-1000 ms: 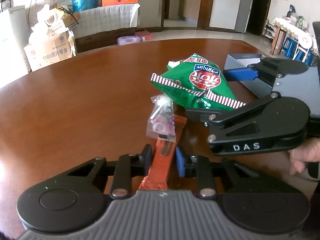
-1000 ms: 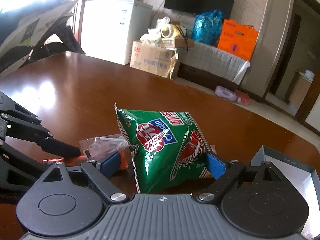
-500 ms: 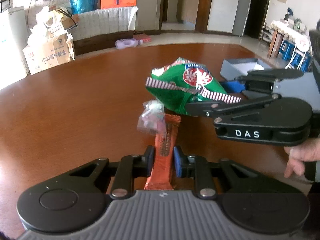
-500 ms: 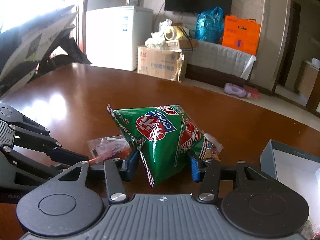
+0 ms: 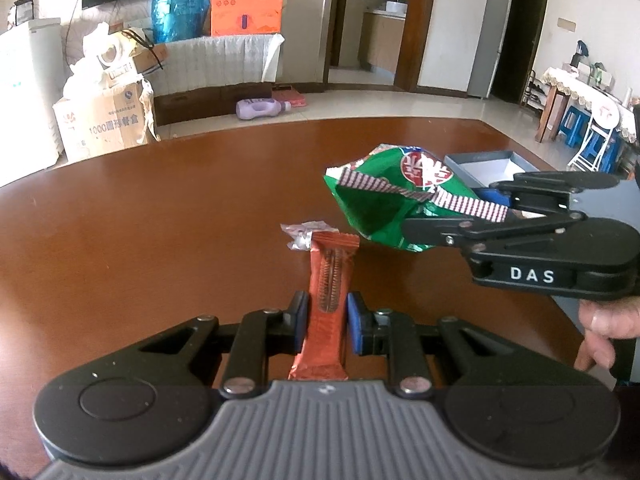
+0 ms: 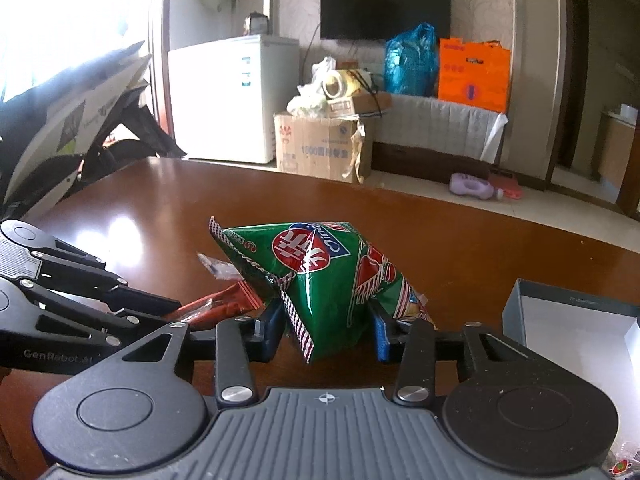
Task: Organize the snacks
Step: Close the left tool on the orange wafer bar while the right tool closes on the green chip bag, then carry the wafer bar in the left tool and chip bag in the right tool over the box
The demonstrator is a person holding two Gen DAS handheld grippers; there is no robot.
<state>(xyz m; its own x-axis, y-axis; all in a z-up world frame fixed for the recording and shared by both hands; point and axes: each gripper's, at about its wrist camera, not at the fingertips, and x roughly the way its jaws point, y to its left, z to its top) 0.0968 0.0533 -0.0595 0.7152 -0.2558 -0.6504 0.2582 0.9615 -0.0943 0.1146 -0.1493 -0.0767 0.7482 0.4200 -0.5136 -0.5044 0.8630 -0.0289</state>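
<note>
— Brown and glossy, the table (image 5: pixel 160 216) filled both views, with a lived-in room behind it. What had changed in that last second?

— Mostly the right gripper (image 6: pixel 326 330). Its jaws had just been closing, and now they pinched the green bag (image 6: pixel 320 280) at its lower end. A second before, the bag sat loosely between wide jaws and low by the table; now it hung clear of the wood. The left gripper (image 5: pixel 328 320) was clamped on the red bar (image 5: pixel 330 276), as it had been all along, though the bar had come up from lying flat. The small clear packet (image 5: pixel 302 234) that had lain against the bar stayed down on the table.

— And for the tidying?

— I judged both snacks secured and ready to carry. The grey box (image 5: pixel 492 164), just behind the bag in the left view, looked the likely place for them. The packet remained to be fetched.

— Any writing?

— "DAS" on the right gripper's side, "GenRobot.AI" on the left gripper in the right view, and "1000" with Chinese characters on the cardboard carton (image 5: pixel 108 124) beyond the table. The bag's red roundel bore Chinese characters I could not read.
</note>
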